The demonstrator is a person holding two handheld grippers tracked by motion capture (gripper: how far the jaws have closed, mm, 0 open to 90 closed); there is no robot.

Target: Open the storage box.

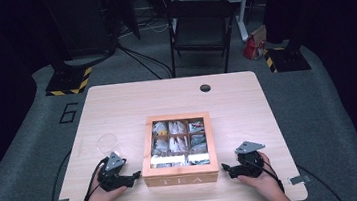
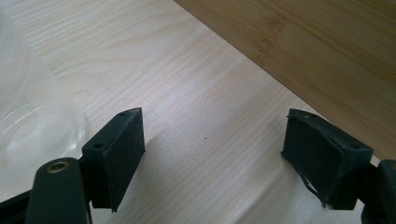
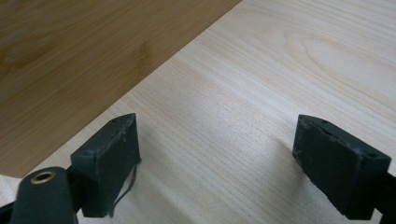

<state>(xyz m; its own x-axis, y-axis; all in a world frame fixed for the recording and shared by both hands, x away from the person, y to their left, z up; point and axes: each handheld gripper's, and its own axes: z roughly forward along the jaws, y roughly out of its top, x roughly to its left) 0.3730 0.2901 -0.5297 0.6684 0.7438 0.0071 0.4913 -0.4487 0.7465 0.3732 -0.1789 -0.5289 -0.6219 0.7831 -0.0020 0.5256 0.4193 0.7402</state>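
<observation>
Left tool (image 2: 212, 158) gapes; its view catches clear cup (image 2: 32, 116).

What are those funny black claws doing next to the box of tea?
A person sits at a wooden table with a gripper in each hand. The left gripper and the right gripper rest on the table on either side of a wooden tea box with a see-through lid and tea bags sorted into compartments. Both have their jaws open with nothing between them. A clear plastic cup stands just beyond the left gripper. Nothing is being held.
</observation>
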